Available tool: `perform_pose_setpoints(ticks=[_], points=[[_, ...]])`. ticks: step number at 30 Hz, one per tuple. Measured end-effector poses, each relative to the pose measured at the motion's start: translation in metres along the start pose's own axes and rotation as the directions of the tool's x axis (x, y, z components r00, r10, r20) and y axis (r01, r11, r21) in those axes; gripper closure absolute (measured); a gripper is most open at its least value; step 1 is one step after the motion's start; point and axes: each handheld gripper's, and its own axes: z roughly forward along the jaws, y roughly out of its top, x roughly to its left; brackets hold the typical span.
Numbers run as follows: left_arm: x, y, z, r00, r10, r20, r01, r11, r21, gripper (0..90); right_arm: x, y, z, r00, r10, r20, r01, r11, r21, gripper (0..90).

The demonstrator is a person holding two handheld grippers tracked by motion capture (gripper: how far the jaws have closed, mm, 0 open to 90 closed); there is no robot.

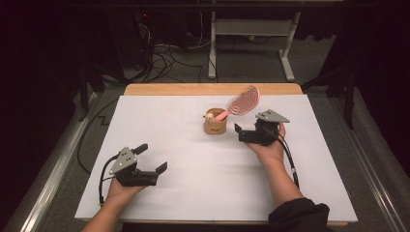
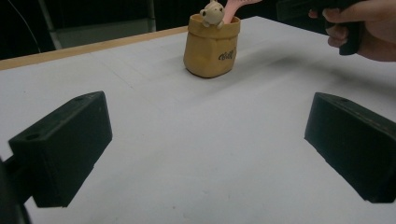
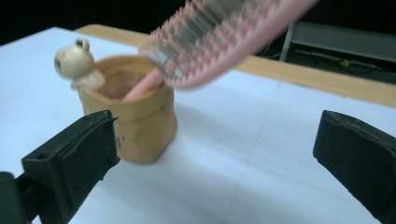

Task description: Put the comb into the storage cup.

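Small dark curly writing, too blurry to read, on the tan bag-shaped clay cup (image 2: 211,46).

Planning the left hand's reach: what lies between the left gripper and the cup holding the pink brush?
Nothing: in the left gripper view, bare white table runs from the open left gripper to the cup.

I work at a white table (image 1: 193,169) with a wooden far edge (image 1: 212,89). Beyond it the room is dark: grey carpet (image 1: 251,63), tangled cables (image 1: 164,60), and a white desk frame (image 1: 251,29) at the back.
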Motion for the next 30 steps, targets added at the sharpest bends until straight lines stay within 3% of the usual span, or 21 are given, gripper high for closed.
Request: perform_pose_setpoints(ticks=[12, 18, 24, 30], points=[[0.005, -0.001, 0.0, 0.9997, -0.024, -0.009, 0.024, 0.9996, 0.012, 1.4, 0.001, -0.031, -0.036, 0.9998, -0.013, -0.015, 0.013, 1.0, -0.011, 0.5], [0.005, -0.001, -0.001, 0.9995, -0.029, -0.012, 0.029, 0.9995, 0.008, 1.4, 0.0, -0.047, -0.066, 0.9996, -0.012, -0.026, 0.011, 0.999, -0.035, 0.5], [0.006, -0.001, -0.003, 0.9993, -0.037, -0.006, 0.037, 0.9993, 0.005, 1.4, 0.001, -0.074, -0.097, 0.9994, -0.013, -0.033, 0.011, 0.998, -0.058, 0.5], [0.008, 0.0, -0.006, 0.999, -0.042, -0.013, 0.042, 0.9991, 0.0, 1.4, -0.001, -0.083, -0.126, 0.9999, -0.001, -0.017, -0.001, 0.996, -0.085, 0.5]])
